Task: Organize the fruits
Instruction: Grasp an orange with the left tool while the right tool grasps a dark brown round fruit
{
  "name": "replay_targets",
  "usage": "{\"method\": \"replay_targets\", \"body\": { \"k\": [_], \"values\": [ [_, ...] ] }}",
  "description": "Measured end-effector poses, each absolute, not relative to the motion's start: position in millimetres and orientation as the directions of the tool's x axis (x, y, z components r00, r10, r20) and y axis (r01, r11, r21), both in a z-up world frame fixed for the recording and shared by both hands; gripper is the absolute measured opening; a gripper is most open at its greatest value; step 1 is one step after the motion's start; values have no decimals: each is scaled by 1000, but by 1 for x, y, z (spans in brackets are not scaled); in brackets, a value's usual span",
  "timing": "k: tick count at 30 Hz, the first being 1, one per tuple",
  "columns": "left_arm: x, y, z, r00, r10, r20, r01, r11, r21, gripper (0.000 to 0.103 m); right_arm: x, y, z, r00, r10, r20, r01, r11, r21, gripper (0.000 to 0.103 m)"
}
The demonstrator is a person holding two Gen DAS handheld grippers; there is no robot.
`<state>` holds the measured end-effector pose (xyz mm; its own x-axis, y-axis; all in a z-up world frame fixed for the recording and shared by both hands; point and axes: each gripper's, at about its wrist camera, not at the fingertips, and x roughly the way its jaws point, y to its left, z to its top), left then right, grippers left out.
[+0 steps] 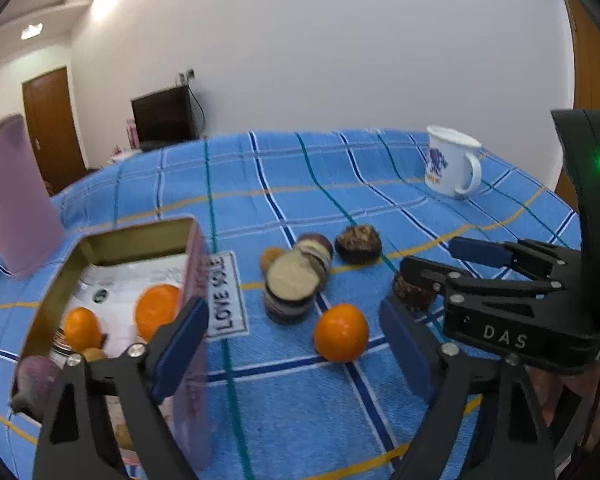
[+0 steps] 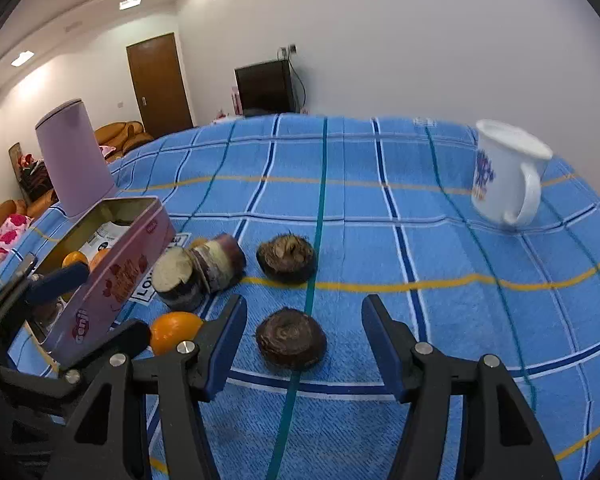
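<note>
- Surface: table [image 2: 380, 208] under a blue checked cloth with white, navy, teal and yellow lines; it fills the near and middle ground in both views.
- Room: plain white wall behind; brown door [image 2: 160, 84] far left; dark screen [image 2: 265, 86] at the far table edge; ceiling lights on.
- Pink tin [image 2: 112, 276], lid off, on the left of the table; two oranges [image 1: 156, 308] lie inside on printed paper. Lilac container [image 2: 74, 160] stands behind it.
- White mug [image 2: 504, 172], blue print, far right, upright.
- One loose orange [image 1: 340, 332] sits on the cloth just right of the tin, near side.
- Two cut, pale-faced dark pieces [image 1: 292, 280] lie touching, beyond the orange.
- Two brown rough fruits: far one [image 2: 287, 258], near one [image 2: 291, 338], apart.
- Left tongs [image 1: 292, 352]: released, nothing between; the loose orange lies just ahead.
- Right tongs [image 2: 304, 344]: released, pads either side of the near brown fruit, not touching it.
</note>
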<state>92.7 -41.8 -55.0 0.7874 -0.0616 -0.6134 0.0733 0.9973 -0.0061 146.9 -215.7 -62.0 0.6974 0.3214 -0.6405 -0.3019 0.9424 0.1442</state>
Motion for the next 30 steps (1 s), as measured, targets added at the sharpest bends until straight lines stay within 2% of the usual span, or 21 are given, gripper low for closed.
{"method": "replay_targets", "body": {
  "k": [4,6,8,11,14,16,23,30],
  "values": [
    [95,-41,-57,778,-79,-624,79,996,-29,86,157,-215,-72,641,346,-685,-314,933,177,60],
    [96,-39,-59,768,-89,-635,81,996,-42,86,160,-210,-76,617,349,-706,-327,929,173,48],
    [96,-39,-60,761,-101,-641,89,995,-50,84,163,-204,-80,591,354,-725,-346,923,168,44],
    [98,-42,-61,748,-118,-653,113,992,-50,81,162,-205,-80,594,362,-718,-347,921,177,43],
    [104,-47,-65,720,-135,-681,140,989,-48,66,158,-210,-75,629,343,-698,-320,932,170,43],
    [107,-52,-68,705,-141,-695,156,987,-42,63,155,-214,-73,649,332,-684,-302,938,169,43],
    [121,-58,-80,635,-191,-749,197,977,-82,38,154,-217,-70,658,332,-676,-295,940,174,43],
    [115,-55,-74,671,-197,-715,190,978,-90,37,149,-218,-67,674,349,-651,-312,933,177,43]
  ]
}}
